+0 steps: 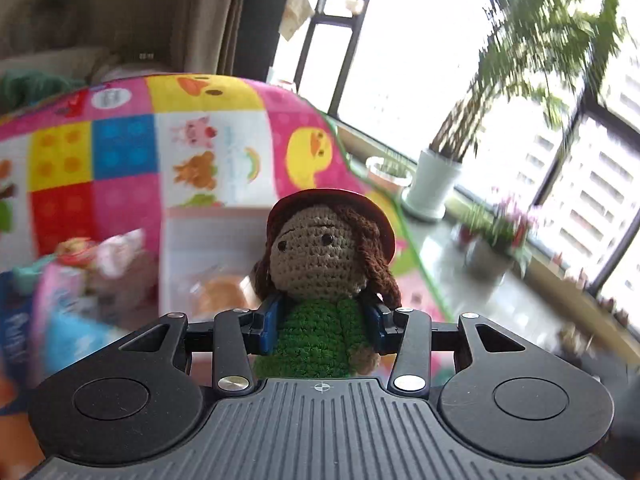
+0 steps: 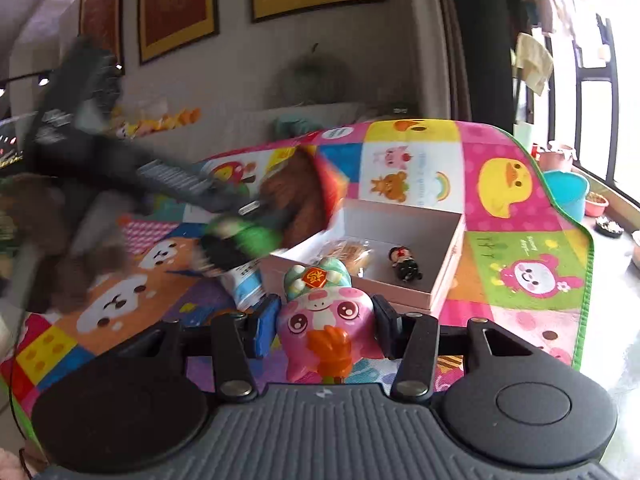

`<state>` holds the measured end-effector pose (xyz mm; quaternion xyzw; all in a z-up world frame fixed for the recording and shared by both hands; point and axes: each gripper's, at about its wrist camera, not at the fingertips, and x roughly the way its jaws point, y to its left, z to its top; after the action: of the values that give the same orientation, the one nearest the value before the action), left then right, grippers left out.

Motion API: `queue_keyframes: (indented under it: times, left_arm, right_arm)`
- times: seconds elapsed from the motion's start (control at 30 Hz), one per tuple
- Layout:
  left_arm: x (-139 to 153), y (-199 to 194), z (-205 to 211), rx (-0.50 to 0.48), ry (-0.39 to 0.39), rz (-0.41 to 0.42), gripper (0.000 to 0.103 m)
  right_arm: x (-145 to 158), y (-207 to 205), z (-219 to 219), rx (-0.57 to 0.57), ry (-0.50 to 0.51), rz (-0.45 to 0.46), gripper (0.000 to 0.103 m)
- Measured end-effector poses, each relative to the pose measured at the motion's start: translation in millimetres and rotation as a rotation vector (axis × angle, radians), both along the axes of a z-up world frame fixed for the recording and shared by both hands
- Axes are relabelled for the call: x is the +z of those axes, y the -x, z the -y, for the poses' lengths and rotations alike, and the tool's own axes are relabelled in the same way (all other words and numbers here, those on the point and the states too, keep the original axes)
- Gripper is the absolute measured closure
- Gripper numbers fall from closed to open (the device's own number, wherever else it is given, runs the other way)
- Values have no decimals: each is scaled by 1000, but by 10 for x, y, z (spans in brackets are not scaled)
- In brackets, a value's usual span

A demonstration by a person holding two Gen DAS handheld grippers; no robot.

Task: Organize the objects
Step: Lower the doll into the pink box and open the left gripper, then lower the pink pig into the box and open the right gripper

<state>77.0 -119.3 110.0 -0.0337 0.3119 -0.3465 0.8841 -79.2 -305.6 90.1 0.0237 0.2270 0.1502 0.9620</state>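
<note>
My left gripper (image 1: 322, 322) is shut on a crocheted doll (image 1: 320, 264) with a red hat, brown hair and green body, held upright above the mat. My right gripper (image 2: 326, 326) is shut on a pink pig figurine (image 2: 326, 316) with a teal cap and an orange carrot, lifted just in front of the open pink box (image 2: 444, 240). Inside the box lie a wrapped pastry (image 2: 350, 254) and a small black figure (image 2: 404, 264). In the right wrist view the left gripper (image 2: 240, 236) is a blurred dark shape to the left of the box, carrying the doll.
A colourful cartoon play mat (image 2: 508, 184) covers the surface. A blue-white package (image 2: 248, 280) lies left of the box. Potted plants (image 1: 436, 184) stand on the window ledge to the right. A teal bowl (image 2: 568, 192) sits beyond the mat's right edge.
</note>
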Motion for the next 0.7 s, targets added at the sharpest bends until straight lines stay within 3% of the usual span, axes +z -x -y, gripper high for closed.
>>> queue_keyframes:
  times: [0.1,0.27,0.47,0.7]
  left_arm:
    - [-250,-372,378,65,49,-41,57]
    - [-575,-451,603,70,-85,-173,57]
    - [-265,-104,-64,65,57,-63,57]
    - [-328,131,-799,200,-24,38,57]
  right_arm:
    - [-90,-43,108,-30,-25,-27,55]
    - [-205,-135,288,-88,-15,-74,55]
    - [-142,-350,424,-129,-27,-63,54]
    - [-45,-1044,150,-80,-28,-79,54]
